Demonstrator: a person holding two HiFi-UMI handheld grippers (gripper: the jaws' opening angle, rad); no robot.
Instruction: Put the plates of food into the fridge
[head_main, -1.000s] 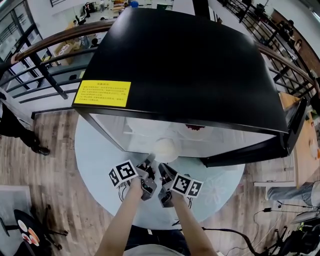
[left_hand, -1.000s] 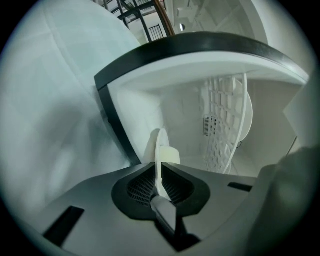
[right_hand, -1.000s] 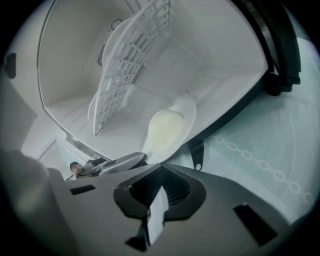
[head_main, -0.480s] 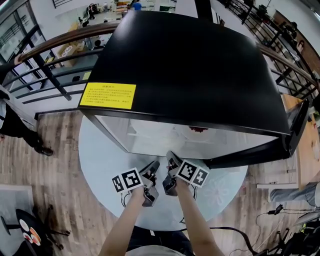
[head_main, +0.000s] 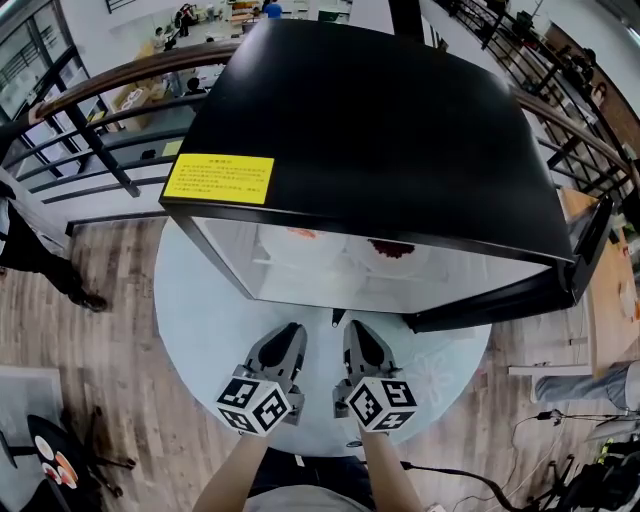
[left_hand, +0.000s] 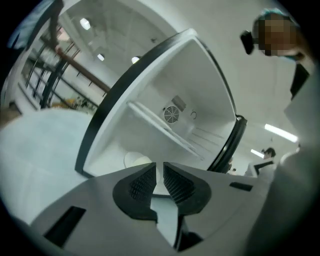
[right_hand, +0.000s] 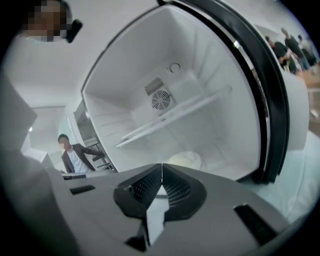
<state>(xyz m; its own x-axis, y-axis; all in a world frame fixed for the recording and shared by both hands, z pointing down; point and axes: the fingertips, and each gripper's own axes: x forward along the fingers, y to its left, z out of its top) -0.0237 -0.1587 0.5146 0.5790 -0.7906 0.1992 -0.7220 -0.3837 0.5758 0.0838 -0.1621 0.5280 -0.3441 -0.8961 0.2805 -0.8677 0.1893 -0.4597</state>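
- Setting: wood floor (head_main: 90, 350) beside a railing (head_main: 90, 120); a round pale bench (head_main: 200, 330) carries a fridge (head_main: 380, 130).
- Fridge: black top with a yellow label (head_main: 218, 178) towards 10 o'clock; the door (head_main: 592, 250) stands open at 3 o'clock. The inside is white, with a shelf (left_hand: 165, 131) across the middle and a round fan (left_hand: 171, 115) in the back wall.
- Plate (left_hand: 136, 159): pale and round, on the fridge's bottom under the shelf, at 12 o'clock from both jaw sets.
- Further food (head_main: 390, 248): a reddish patch just under the top's front edge, with a second, orange one (head_main: 303, 234) at its 9 o'clock. Which level they sit on cannot be told.
- Left hand-held gripper (head_main: 293, 328): over the bench at 6 o'clock of the fridge opening and clear of it. Its jaws have just been opening and stand a narrow gap apart, nothing between them.
- Right hand-held gripper (head_main: 352, 326): just beside the left one, at its 3 o'clock. Its jaws are closed together and empty.
- Person (right_hand: 75, 155): standing in the background, at 9 o'clock in the right gripper view.
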